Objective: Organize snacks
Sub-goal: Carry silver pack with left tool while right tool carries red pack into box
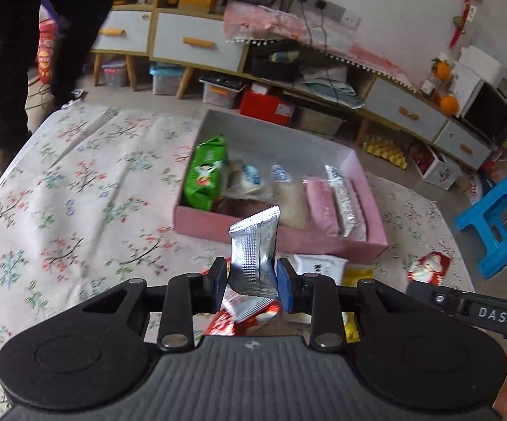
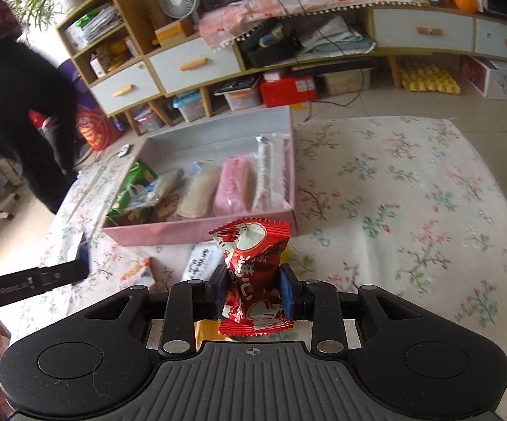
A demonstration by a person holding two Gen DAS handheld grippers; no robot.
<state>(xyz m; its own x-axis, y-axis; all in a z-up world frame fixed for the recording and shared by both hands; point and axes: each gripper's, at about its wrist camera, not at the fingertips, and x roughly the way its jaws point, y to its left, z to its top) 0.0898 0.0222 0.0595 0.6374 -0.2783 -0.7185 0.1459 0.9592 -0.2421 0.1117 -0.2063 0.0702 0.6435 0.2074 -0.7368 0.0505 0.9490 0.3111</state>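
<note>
My left gripper (image 1: 251, 280) is shut on a silver foil snack packet (image 1: 253, 252), held upright just short of the pink box (image 1: 288, 236). My right gripper (image 2: 253, 289) is shut on a red snack packet (image 2: 253, 270) with white print, also in front of the pink box (image 2: 197, 233). The box holds a green pack (image 1: 206, 172), pale wrapped cakes (image 1: 288, 193) and a pink pack (image 2: 234, 184) side by side. Loose snacks lie on the flowered cloth before the box: a white packet (image 1: 320, 265), a yellow one (image 1: 357, 275), a red one (image 1: 427, 266).
A person in black (image 2: 18, 112) stands at the table's far left corner. Beyond the table runs a low cabinet with drawers (image 1: 197, 40). A blue stool (image 1: 499, 217) stands on the right. The other gripper's arm (image 2: 32, 279) reaches in from the left.
</note>
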